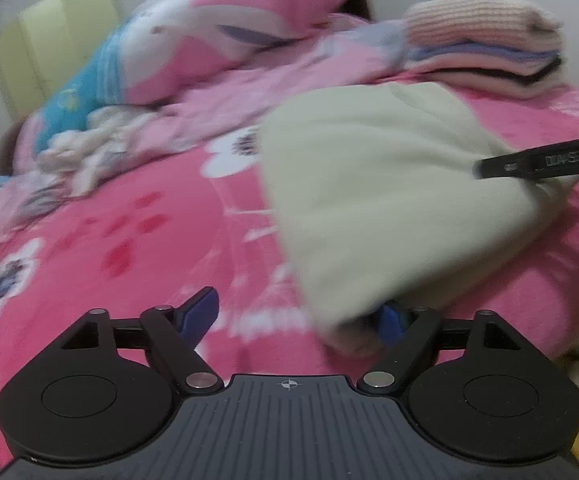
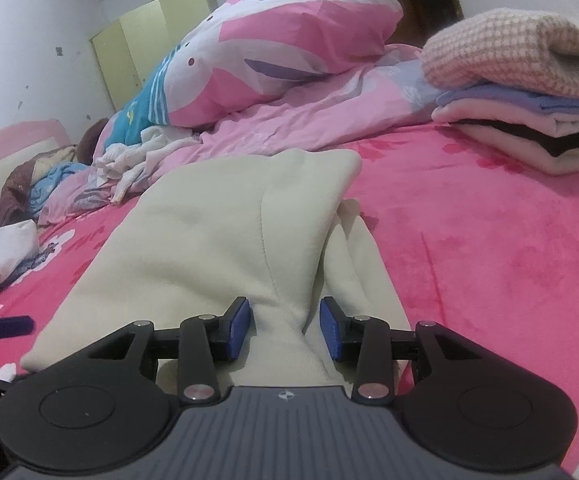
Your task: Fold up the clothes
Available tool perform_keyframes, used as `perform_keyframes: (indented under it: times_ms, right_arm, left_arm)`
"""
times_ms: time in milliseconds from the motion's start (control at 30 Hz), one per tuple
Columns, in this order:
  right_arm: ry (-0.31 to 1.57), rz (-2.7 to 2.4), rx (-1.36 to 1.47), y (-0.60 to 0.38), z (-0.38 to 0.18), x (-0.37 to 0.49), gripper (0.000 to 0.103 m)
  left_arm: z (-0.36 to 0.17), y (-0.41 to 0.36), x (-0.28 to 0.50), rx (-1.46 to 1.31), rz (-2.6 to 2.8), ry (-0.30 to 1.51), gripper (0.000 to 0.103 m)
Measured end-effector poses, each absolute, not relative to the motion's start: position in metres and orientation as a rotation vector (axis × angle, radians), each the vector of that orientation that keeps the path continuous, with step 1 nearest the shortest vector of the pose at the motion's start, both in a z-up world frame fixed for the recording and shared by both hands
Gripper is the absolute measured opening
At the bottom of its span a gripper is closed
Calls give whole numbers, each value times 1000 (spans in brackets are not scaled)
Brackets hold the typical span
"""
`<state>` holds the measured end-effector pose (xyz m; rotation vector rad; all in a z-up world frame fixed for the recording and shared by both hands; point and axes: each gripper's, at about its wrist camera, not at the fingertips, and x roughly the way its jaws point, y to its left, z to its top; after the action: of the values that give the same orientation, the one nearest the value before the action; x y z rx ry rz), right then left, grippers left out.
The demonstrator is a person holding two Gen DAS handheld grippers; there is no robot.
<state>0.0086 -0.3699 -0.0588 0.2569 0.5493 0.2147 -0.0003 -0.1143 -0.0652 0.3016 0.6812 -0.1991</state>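
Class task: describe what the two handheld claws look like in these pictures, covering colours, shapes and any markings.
Both claws, left and right, look alike: a ribbed dark grey body with a small crosshair mark, two round black discs at the sides, black linkage arms with silver pivot pins, and blue pads on the fingers. No sleeves or cables show.

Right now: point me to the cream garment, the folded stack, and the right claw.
cream garment (image 2: 217,240), right wrist view, on its flat upper panel.
folded stack (image 2: 529,128), right wrist view, on the layered edges.
right claw (image 2: 285,328), right wrist view, midway between the blue pads.
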Motion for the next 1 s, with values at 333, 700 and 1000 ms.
perform_keyframes:
  times_ms: [333,700,1000]
  right_arm:
    - [549,218,235,-368,-59,7,42]
    - [594,196,133,-357,-41,11,42]
    - [414,418,-108,-276,43,28,42]
  left_arm:
    - [-59,-83,0,148,-213,788,84]
    - [-35,-52,0,-141,-353,703,88]
    - [-68,-68,33,-240,-386,831,86]
